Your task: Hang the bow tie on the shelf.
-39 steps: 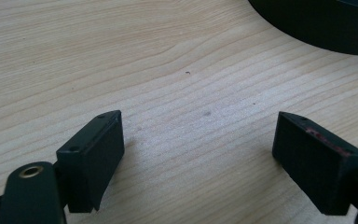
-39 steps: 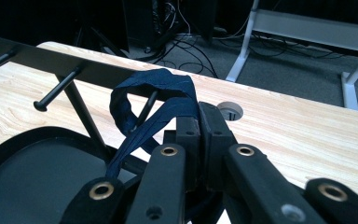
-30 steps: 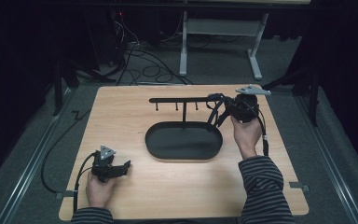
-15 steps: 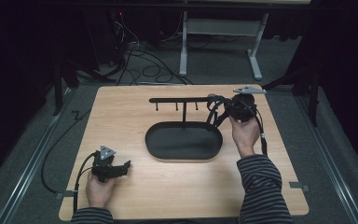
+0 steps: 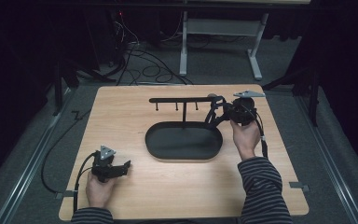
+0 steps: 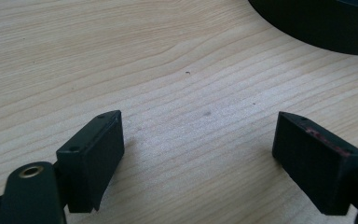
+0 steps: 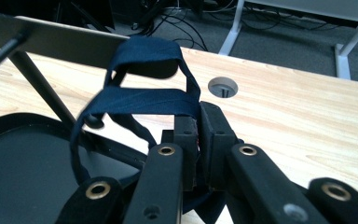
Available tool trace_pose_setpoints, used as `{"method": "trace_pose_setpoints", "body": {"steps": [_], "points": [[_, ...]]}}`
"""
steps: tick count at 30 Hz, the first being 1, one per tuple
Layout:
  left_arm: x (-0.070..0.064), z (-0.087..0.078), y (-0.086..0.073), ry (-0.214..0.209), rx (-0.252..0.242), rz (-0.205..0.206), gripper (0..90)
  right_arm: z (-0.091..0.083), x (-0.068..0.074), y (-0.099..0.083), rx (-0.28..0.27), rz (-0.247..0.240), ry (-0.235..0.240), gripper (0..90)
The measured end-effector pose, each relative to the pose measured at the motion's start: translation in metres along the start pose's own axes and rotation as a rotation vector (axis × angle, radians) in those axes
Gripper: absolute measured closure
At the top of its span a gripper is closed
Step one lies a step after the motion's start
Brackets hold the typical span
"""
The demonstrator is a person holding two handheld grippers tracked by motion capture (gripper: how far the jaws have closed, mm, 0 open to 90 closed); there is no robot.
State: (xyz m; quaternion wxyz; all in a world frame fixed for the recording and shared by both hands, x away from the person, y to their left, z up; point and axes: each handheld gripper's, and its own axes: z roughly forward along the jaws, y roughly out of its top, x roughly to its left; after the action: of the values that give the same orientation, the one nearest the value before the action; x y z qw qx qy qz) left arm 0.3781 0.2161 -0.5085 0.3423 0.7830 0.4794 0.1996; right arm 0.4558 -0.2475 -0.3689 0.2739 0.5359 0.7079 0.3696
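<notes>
The right hand-held gripper (image 7: 196,140) pinches a dark blue fabric strap (image 7: 140,100) looped over the black metal hook rack (image 5: 182,100) near the tabletop's (image 5: 121,112) far edge; the left hand-held gripper (image 6: 200,154) rests wide open near its front-left corner

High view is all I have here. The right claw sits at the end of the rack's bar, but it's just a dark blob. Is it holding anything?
Observer: Yes. The right claw is shut on a dark blue strap, pinched between its jaws.
Operator: Where does the strap go?
Observer: It loops over the end of the rack's bar, with part hanging down toward the black tray.
Operator: And the left claw, open or shut?
Observer: The left claw is open, jaws wide apart, with bare wooden table between them.
Operator: Is it near the tray?
Observer: The tray's rim curves across the top right corner of the left gripper view, ahead of the jaws, not touching them.
</notes>
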Motion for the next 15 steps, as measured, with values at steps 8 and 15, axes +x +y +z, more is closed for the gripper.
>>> {"method": "trace_pose_setpoints", "body": {"steps": [8, 15], "points": [[0.0, 0.0, 0.0, 0.0, 0.0, 0.0, 17.1, 0.003, -0.001, -0.007, 0.012, 0.002, 0.017, 88.0], [0.0, 0.0, 0.0, 0.0, 0.0, 0.0, 17.1, 0.004, 0.0, -0.013, 0.015, -0.001, 0.033, 86.9]]}}
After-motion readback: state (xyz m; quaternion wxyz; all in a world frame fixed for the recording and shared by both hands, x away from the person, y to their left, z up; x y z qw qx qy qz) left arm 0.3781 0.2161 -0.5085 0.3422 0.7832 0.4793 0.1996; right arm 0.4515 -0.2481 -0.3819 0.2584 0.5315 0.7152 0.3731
